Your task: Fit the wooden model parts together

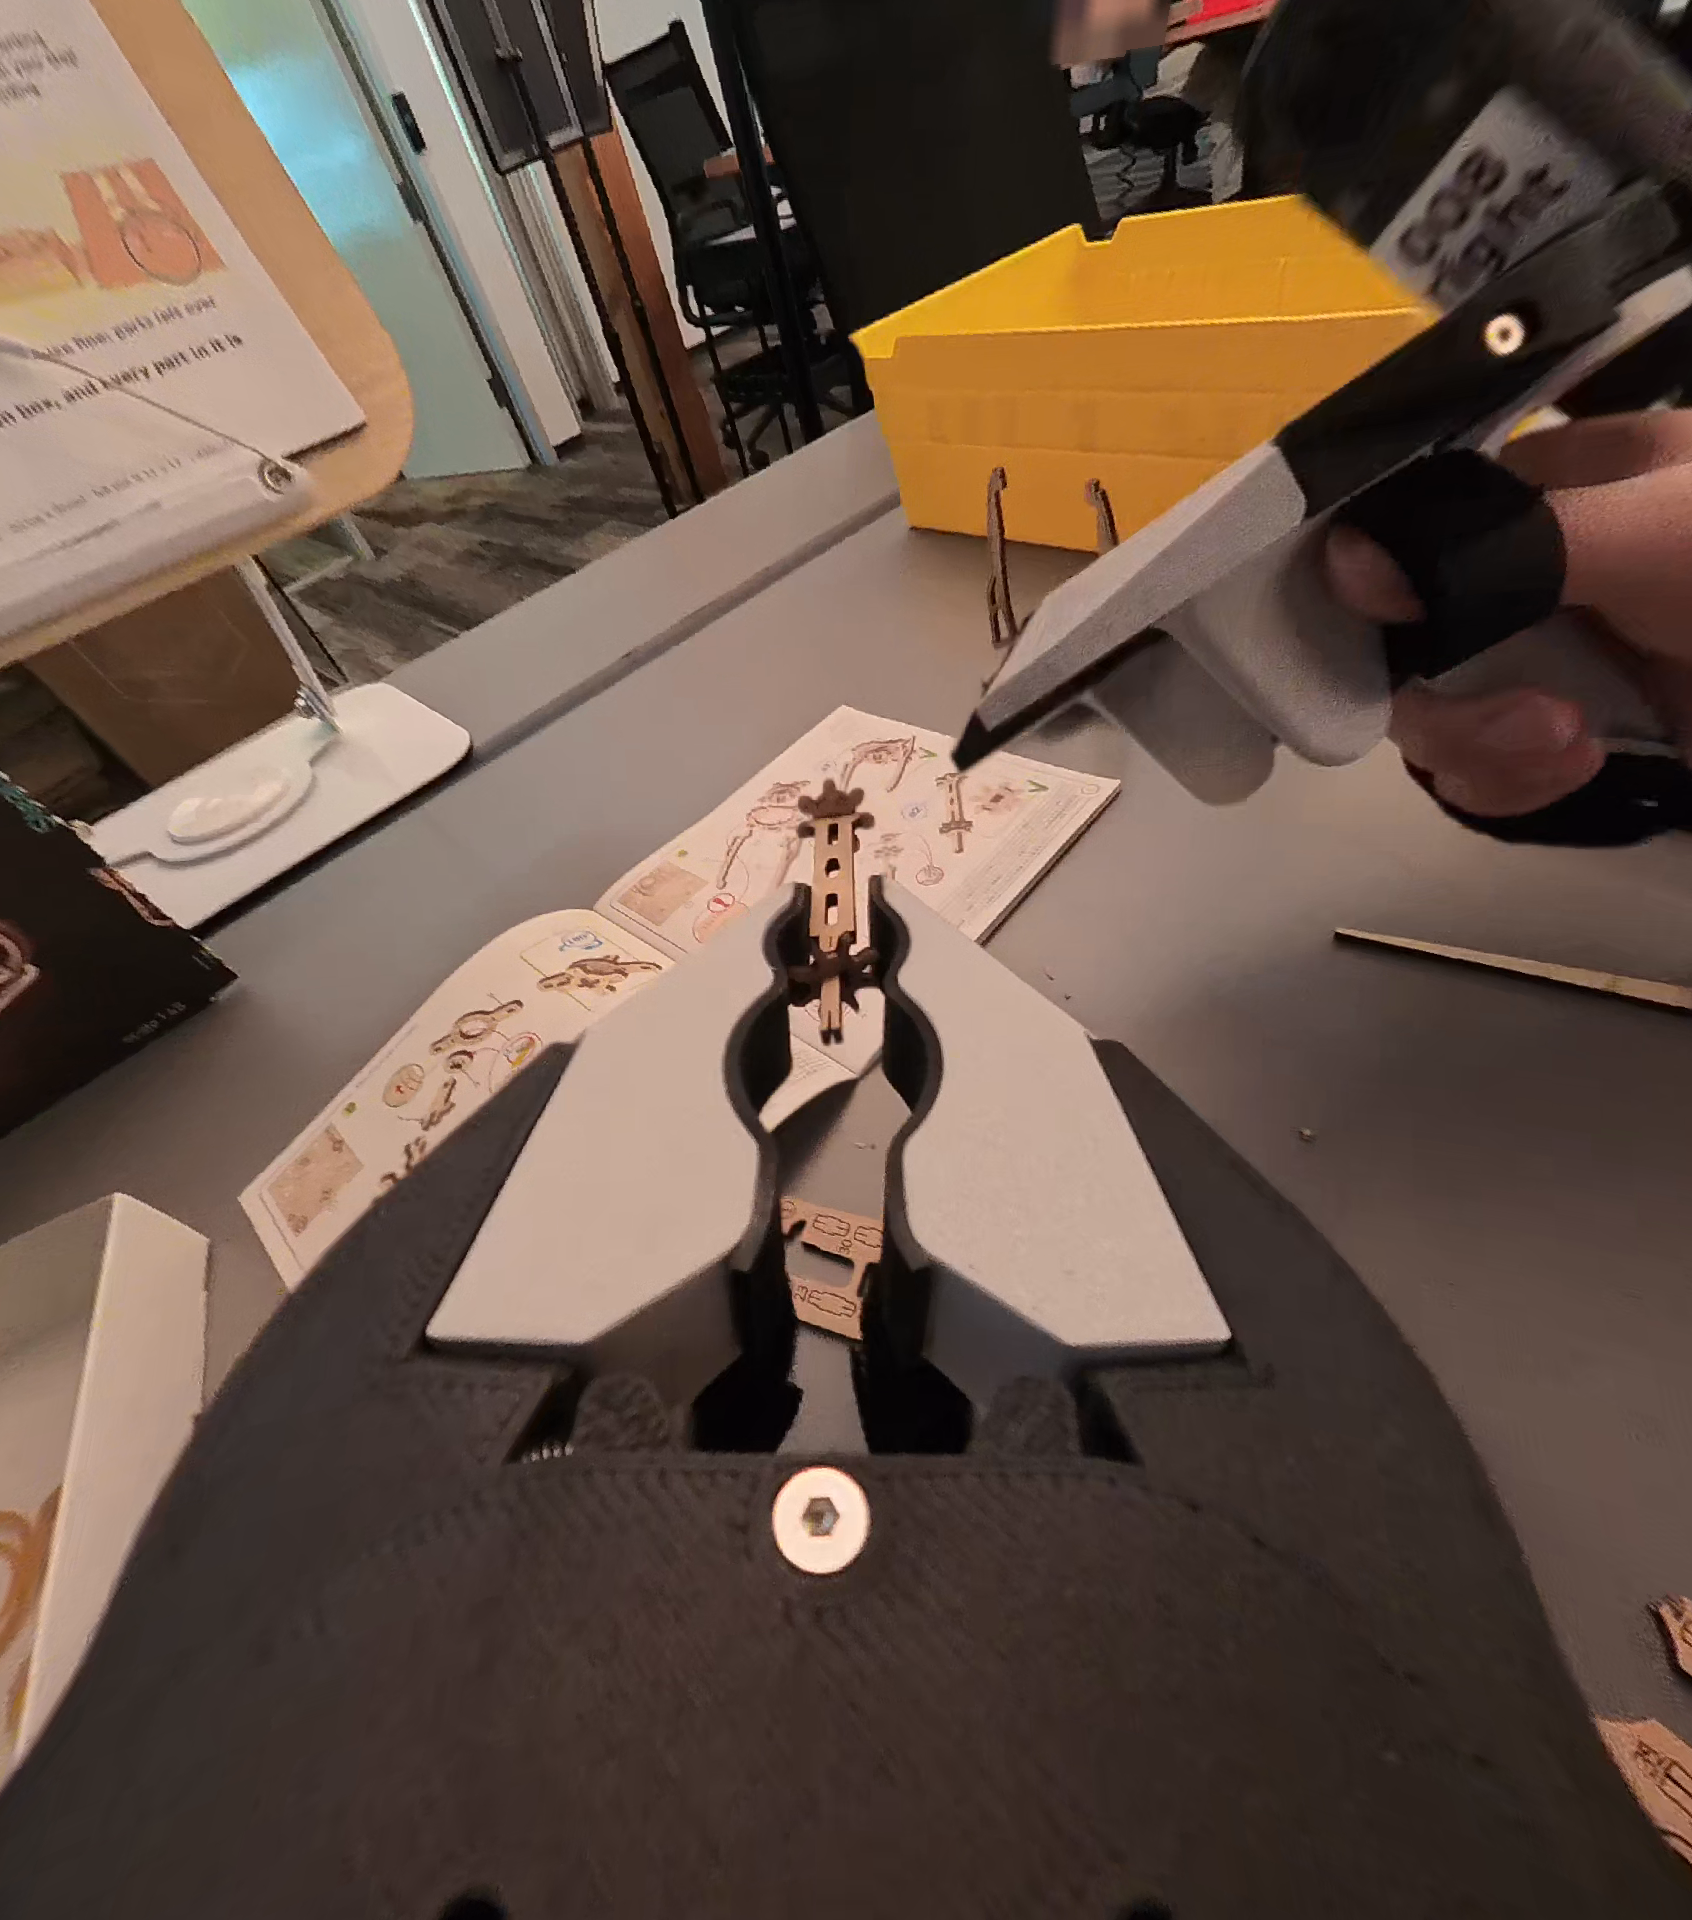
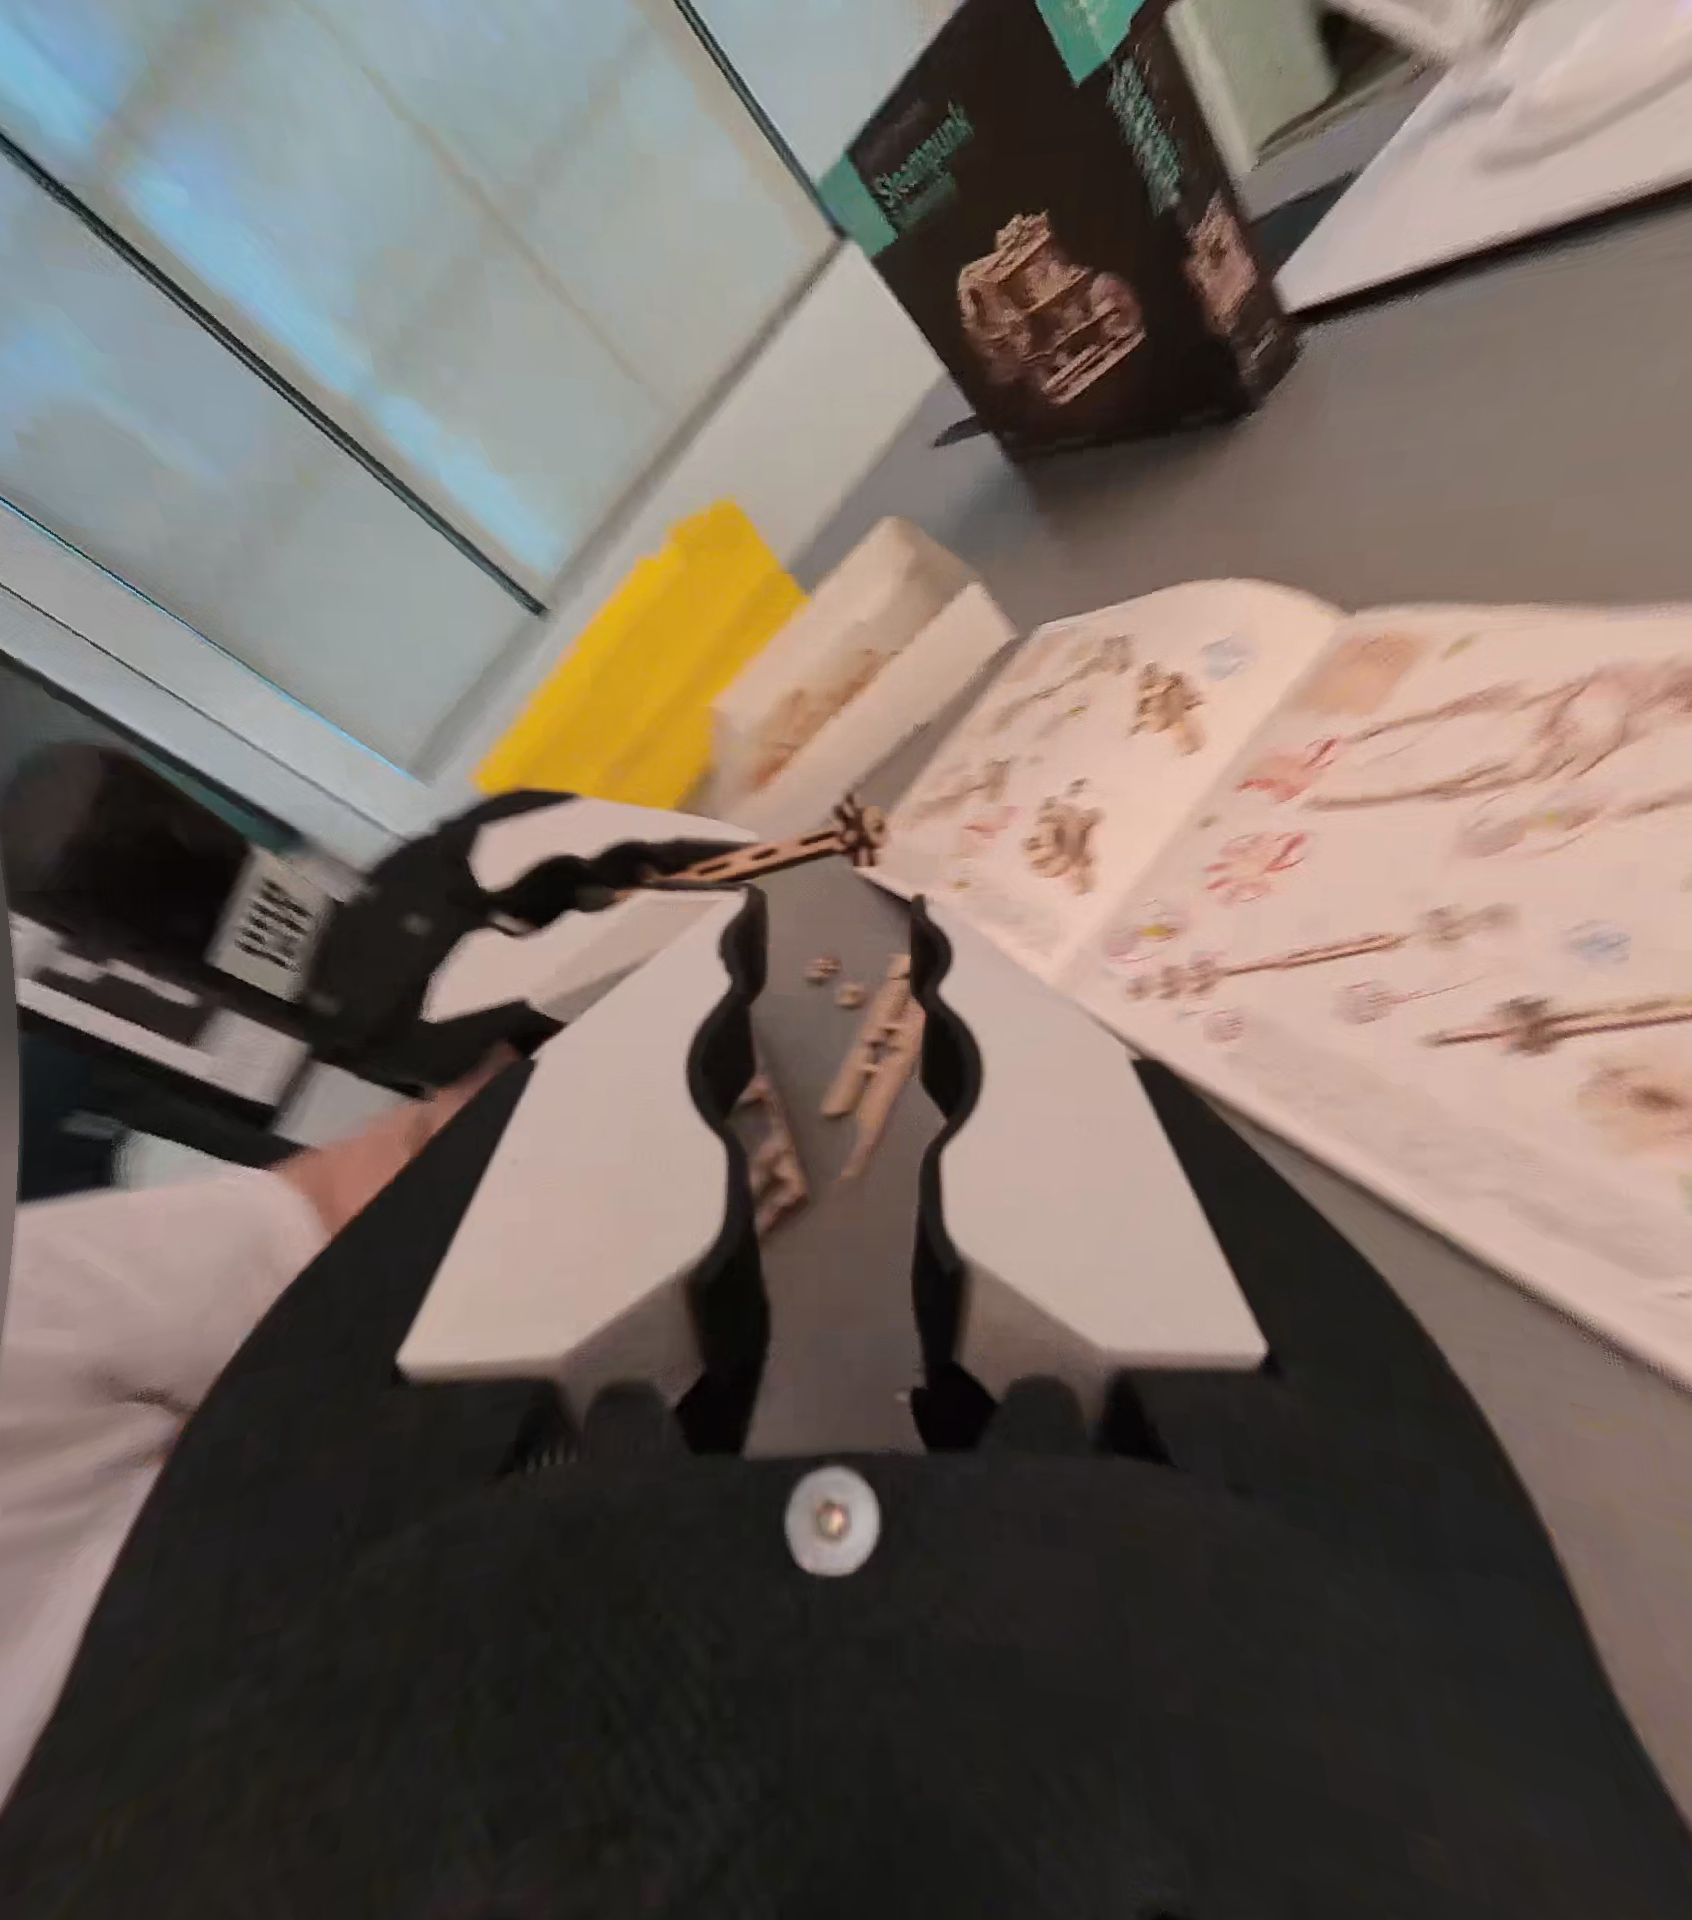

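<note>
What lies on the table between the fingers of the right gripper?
In the right wrist view, a flat wooden piece and small wood bits lie on the grey table between the open right gripper fingers.

Two hand-held grippers show: the left gripper (image 1: 834, 914), clamped on one slotted wooden strip (image 1: 835, 902), and the right gripper (image 2: 837, 914), jaws apart and empty. One open instruction booklet (image 1: 1018, 831) lies just beyond the left gripper's tips. Two wooden uprights (image 1: 1000, 561) stand farther ahead, against one yellow bin (image 1: 1122, 384). One dark model box (image 1: 21, 956) sits to the left gripper's left, and one white tray (image 1: 125, 1351) nearer on that side. One thin wooden stick (image 1: 1569, 982) lies to its right. Between the right gripper's fingers, one long loose wooden part (image 2: 878, 1049) rests on the table; the small bits near it are too blurred to count.
</note>
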{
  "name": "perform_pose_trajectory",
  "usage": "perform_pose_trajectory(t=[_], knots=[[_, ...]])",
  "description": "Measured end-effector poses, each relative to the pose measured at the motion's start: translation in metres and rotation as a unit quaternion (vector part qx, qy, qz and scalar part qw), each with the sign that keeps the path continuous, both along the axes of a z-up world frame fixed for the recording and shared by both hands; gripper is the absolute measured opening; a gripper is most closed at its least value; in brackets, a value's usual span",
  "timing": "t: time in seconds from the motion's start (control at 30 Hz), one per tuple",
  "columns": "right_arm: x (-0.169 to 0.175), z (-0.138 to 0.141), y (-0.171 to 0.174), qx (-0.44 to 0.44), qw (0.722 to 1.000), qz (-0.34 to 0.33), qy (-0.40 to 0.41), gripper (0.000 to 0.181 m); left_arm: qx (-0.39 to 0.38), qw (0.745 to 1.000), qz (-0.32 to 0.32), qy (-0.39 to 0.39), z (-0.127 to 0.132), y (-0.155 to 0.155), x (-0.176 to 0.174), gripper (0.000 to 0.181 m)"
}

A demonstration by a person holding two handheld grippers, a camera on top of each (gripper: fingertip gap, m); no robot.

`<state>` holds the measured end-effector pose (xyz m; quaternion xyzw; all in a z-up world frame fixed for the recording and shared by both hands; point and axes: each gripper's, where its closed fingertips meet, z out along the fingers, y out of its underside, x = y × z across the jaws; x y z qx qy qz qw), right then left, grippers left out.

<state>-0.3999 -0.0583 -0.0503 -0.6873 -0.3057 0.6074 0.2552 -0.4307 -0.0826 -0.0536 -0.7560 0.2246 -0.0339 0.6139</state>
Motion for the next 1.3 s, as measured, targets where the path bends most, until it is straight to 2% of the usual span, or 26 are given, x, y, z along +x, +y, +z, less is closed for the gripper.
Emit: perform_pose_trajectory(t=[0.03,0.13,0.27,0.33,0.4,0.8,1.0,1.1,1.27,1.3], knots=[[-0.002,-0.001,-0.005,-0.048,0.999,0.011,0.017,0.022,0.004,1.000,0.000,0.006,0.001,0.000,0.001,0.008],[-0.008,-0.002,-0.022,-0.155,0.986,0.037,0.054,0.019,0.010,1.000,-0.003,0.013,0.001,-0.001,0.006,0.008],[-0.011,0.001,-0.030,-0.267,0.956,0.033,0.119,0.016,0.008,1.000,-0.011,0.008,-0.001,-0.001,0.013,0.008],[-0.011,-0.005,-0.030,-0.306,0.944,0.026,0.125,0.016,0.007,1.000,-0.013,0.007,-0.003,-0.001,0.015,0.008],[-0.014,-0.014,-0.032,-0.320,0.940,0.017,0.114,0.015,0.008,1.000,-0.016,0.003,-0.002,-0.001,0.017,0.008],[-0.010,-0.017,-0.023,-0.361,0.921,-0.002,0.149,0.011,0.005,1.000,-0.030,0.007,-0.008,-0.002,0.029,0.008],[-0.009,-0.014,-0.022,-0.373,0.914,0.005,0.162,0.001,0.000,0.999,-0.036,0.010,-0.012,-0.004,0.033,0.008],[-0.008,-0.013,-0.023,-0.384,0.908,0.013,0.169,0.000,-0.002,0.999,-0.038,0.013,-0.013,-0.004,0.033,0.008],[-0.007,-0.009,-0.022,-0.369,0.914,0.017,0.170,0.000,-0.004,0.999,-0.042,0.004,-0.013,-0.004,0.034,0.009],[-0.007,-0.007,-0.022,-0.371,0.912,0.019,0.173,0.000,-0.004,0.999,-0.044,0.001,-0.012,-0.004,0.035,0.015]])
